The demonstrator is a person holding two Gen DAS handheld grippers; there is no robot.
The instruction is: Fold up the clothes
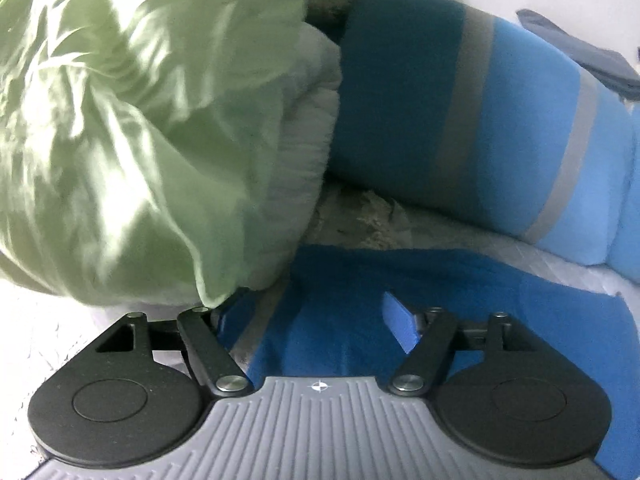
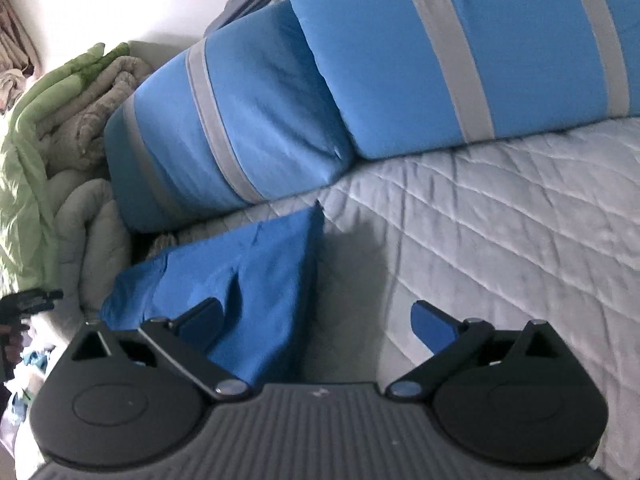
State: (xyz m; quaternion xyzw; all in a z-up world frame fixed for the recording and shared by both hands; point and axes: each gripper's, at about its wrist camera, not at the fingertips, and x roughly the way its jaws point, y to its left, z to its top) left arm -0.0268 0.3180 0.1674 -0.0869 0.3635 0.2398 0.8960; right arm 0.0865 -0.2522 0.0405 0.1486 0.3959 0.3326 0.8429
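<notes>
From my left wrist: my left gripper [image 1: 316, 312] hangs low over a blue garment [image 1: 360, 292] that lies spread on the quilted bed cover [image 1: 560, 268]. Only the right blue finger pad [image 1: 400, 320] shows; the left one is lost behind a green quilt [image 1: 120, 120] bulging in from the left, so I cannot tell how wide these jaws stand. A grey stripe runs across the cloth near that hidden side. Blue pillows with grey bands [image 1: 460, 100] lie beyond.

From my right wrist: my right gripper [image 2: 320, 320] is spread wide, holding nothing, one finger over the garment [image 2: 248, 272], the other over bare bed cover [image 2: 500, 220]. The garment's straight right edge runs away from me to a corner just short of the nearest pillow [image 2: 240, 128]; I judge its long axis lies along that edge, pointing toward the pillows, though its near end is hidden under the gripper.

Risks, as I judge them: the green quilt [image 2: 20, 140] overlaps the cloth's left side, so a blind pinch there could catch quilt along with the garment, or drag a fold askew. On the right, closing this close to the edge could pluck up the bed cover instead. Whether this flat cloth is already folded over or waiting to be, neither view settles.
</notes>
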